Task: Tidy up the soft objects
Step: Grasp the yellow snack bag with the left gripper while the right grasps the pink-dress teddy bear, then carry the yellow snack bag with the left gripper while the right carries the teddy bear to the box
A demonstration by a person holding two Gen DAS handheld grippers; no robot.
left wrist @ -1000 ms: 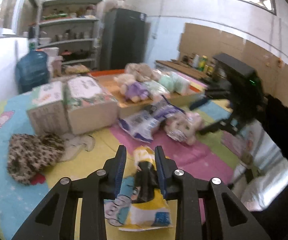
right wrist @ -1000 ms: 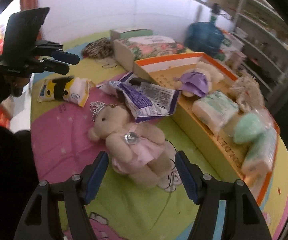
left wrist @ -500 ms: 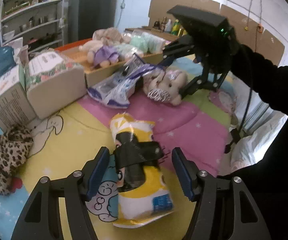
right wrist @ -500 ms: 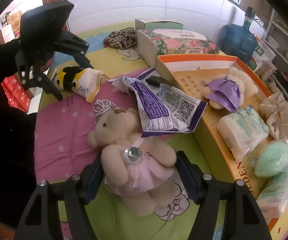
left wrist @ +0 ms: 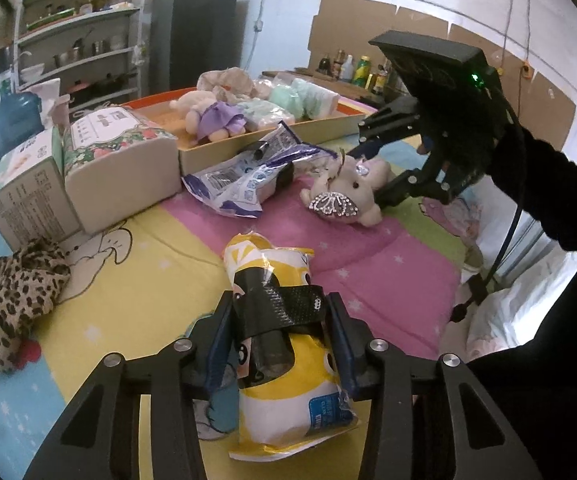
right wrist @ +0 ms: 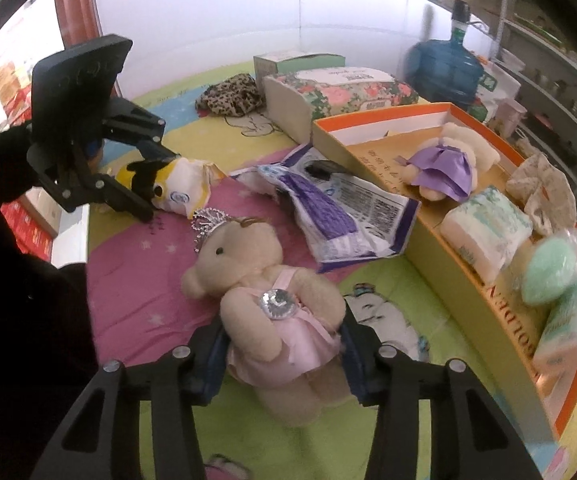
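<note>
Lying on the colourful play mat (left wrist: 136,280), a yellow tissue pack (left wrist: 284,344) is seen low in the left wrist frame, lodged between the blue pads of the left gripper (left wrist: 282,344). The jaws have just been closing and are now narrowed onto the pack's sides, with the pads pressed against its wrapper. In the right wrist frame the same pack (right wrist: 176,184) appears at upper left, with the left gripper (right wrist: 156,184) straddling it.

At lower centre of the right wrist frame, a beige teddy bear in a pink dress (right wrist: 264,304) is held at the waist by the right gripper (right wrist: 284,356). Its jaws have also just been closing, and the pads are set against the skirt on both sides. A silver tiara is worn on the bear's head, which points toward upper left. In the left wrist frame the bear (left wrist: 348,196) is seen at centre right, inside the right gripper (left wrist: 372,176).

An orange-rimmed cardboard tray (right wrist: 468,280) is noted along the right edge, with a purple-dressed plush (right wrist: 444,164) and wrapped tissue packs (right wrist: 488,232) lying in it. A crumpled purple-and-white bag (right wrist: 340,216) lies between bear and tray. A leopard-print cloth (left wrist: 4,300) is recorded at left of the left wrist frame, beside a floral box (left wrist: 120,164).
</note>
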